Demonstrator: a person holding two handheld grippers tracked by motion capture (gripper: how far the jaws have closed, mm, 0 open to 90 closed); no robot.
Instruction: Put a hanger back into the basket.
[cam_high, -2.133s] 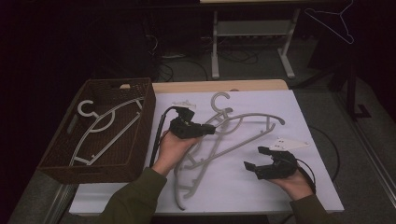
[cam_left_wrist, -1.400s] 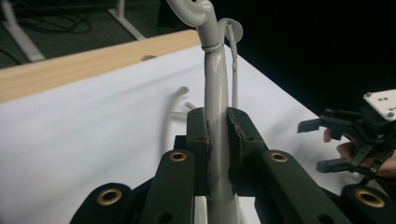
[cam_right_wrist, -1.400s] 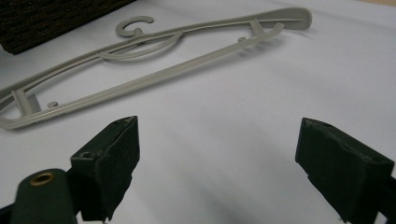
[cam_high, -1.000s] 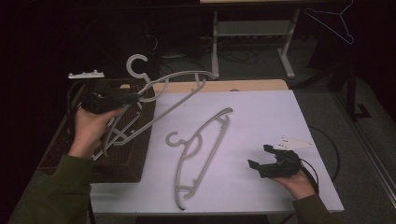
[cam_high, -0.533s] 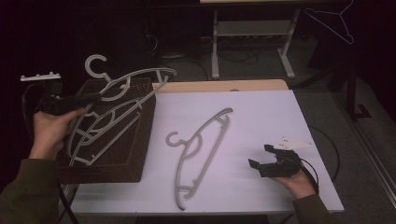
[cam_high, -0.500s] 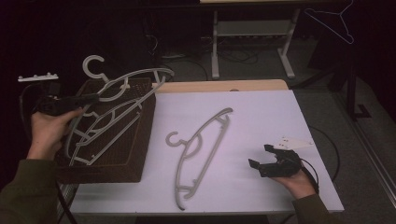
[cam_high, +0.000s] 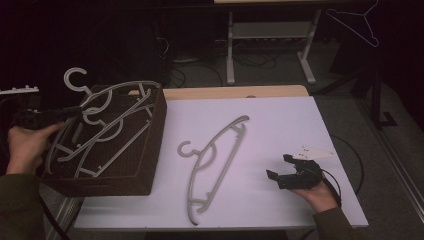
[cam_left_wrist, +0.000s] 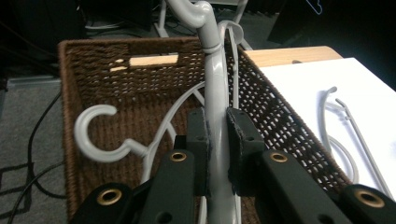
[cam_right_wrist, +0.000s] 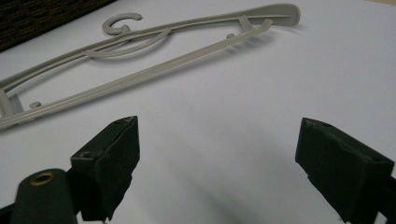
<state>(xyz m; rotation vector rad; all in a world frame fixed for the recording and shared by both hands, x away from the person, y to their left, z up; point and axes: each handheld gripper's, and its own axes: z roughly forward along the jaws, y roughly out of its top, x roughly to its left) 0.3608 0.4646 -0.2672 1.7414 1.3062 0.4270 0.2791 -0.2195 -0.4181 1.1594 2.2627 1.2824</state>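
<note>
My table (cam_high: 280, 115): white top, wooden strip along the far edge. Brown wicker basket (cam_high: 145, 165) at its left end; one grey hanger (cam_high: 215, 155) flat mid-table.

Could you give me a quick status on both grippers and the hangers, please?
Left gripper shut on grey hanger, holding it over the wicker basket. Right gripper open, resting on the white table. One hanger on the table; nothing in the way.

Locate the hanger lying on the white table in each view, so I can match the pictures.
High view: hanger on the table, centre, hook toward the basket.
Left gripper view: far right, beyond the basket's right wall.
Right gripper view: upper left, beyond the open jaws.
Shared landmark: the brown woven basket.
</note>
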